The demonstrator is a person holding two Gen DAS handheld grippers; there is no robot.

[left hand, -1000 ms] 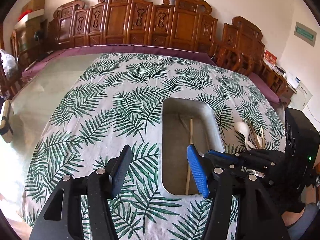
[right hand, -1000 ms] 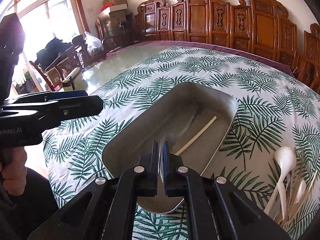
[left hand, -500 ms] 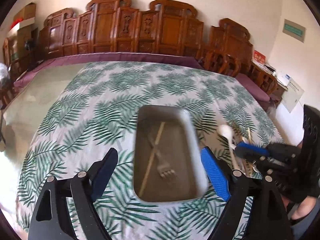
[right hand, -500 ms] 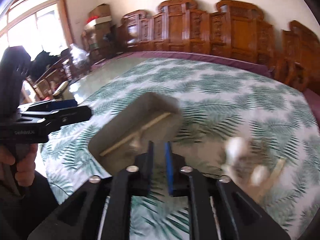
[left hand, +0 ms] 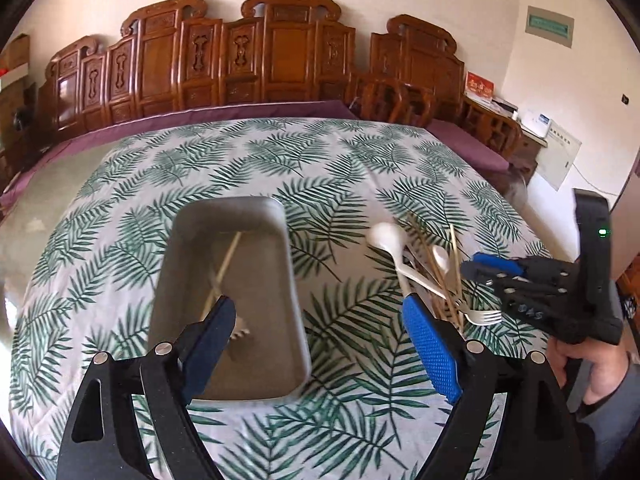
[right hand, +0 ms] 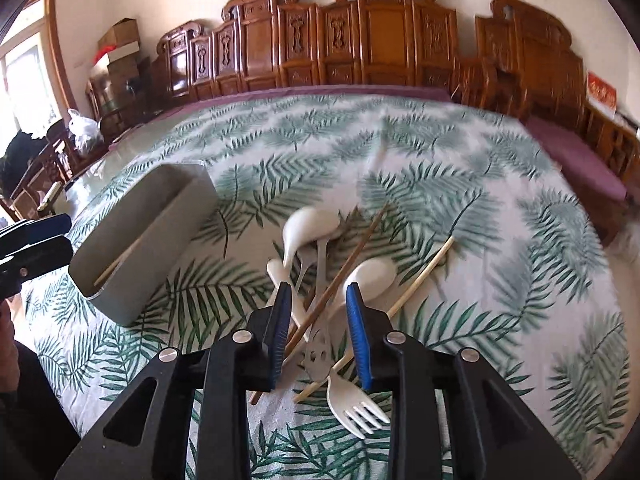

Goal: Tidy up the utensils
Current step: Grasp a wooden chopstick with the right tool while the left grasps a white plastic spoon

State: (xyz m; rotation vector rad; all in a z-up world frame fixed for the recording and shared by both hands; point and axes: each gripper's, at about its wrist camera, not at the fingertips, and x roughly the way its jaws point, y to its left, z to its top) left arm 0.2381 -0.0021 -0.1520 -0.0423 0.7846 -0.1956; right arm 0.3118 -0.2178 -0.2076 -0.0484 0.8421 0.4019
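Observation:
A grey metal tray (left hand: 291, 276) lies on the palm-leaf cloth and holds a pale chopstick (left hand: 229, 256) and a fork (left hand: 240, 333). My left gripper (left hand: 318, 316) stands wide open above the tray's near right corner, holding nothing. To the right lies a pile of utensils (right hand: 320, 264): white spoons (right hand: 310, 224), a brown chopstick (right hand: 349, 264), a pale chopstick (right hand: 424, 272), a white plastic fork (right hand: 356, 404) and a metal piece (right hand: 320, 354). My right gripper (right hand: 319, 292) hovers over this pile with its jaws opening. Utensils show between its fingers, but the pads press on none.
Carved wooden chairs (left hand: 280, 52) line the table's far side, beyond a purple cloth edge (left hand: 240, 114). A person's hand (left hand: 596, 372) holds the right gripper (left hand: 476, 270) at the right. The left gripper (right hand: 68, 236) shows at the left edge of the right wrist view, beside the tray (right hand: 160, 272).
My right gripper left the tray, swung right to the utensil pile and parted its jaws. A fork now lies in the tray. My left gripper widened and shifted right.

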